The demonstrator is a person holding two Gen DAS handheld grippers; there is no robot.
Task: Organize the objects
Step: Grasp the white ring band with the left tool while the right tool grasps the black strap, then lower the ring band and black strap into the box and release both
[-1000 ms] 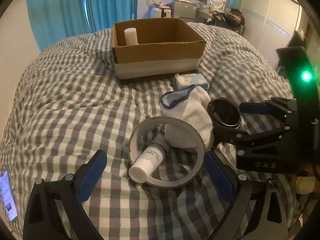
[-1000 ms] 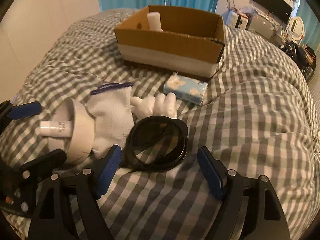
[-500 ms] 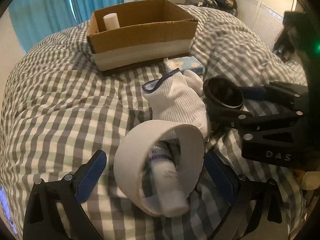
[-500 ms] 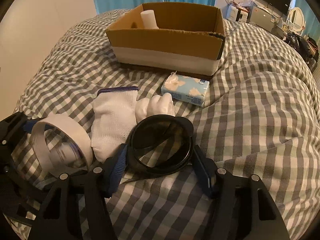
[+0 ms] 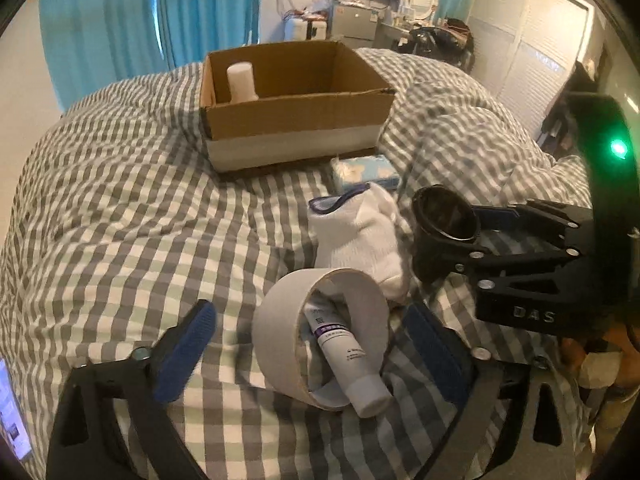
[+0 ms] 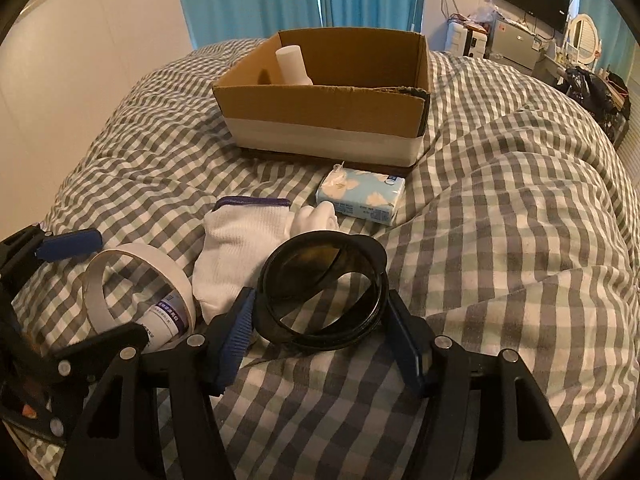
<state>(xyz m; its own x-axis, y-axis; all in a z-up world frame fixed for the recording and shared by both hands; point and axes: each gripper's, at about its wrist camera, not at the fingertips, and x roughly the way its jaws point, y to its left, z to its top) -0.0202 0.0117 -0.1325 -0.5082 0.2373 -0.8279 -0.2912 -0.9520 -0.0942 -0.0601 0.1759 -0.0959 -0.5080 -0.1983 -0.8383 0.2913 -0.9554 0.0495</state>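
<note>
A cardboard box (image 5: 296, 120) (image 6: 324, 120) stands at the far side of the checked bed, with a white bottle (image 5: 241, 82) (image 6: 292, 60) upright inside. My right gripper (image 6: 320, 332) is shut on a black round lid (image 6: 322, 284) and holds it tilted just above the bedding; it also shows in the left wrist view (image 5: 446, 216). My left gripper (image 5: 312, 344) is open around a tilted white tape roll (image 5: 280, 328) (image 6: 140, 272) with a white tube (image 5: 344, 360) lying through it. A white glove (image 5: 356, 236) (image 6: 240, 248) lies between them.
A blue tissue pack (image 5: 366, 170) (image 6: 360, 194) lies in front of the box. A phone (image 5: 12, 412) lies at the left edge of the bed. Curtains, a wardrobe and a cluttered desk stand beyond the bed.
My right gripper closed on the black lid and lifted it slightly. The tape roll tipped up on its edge between my left fingers, and the tube shifted inside it.
</note>
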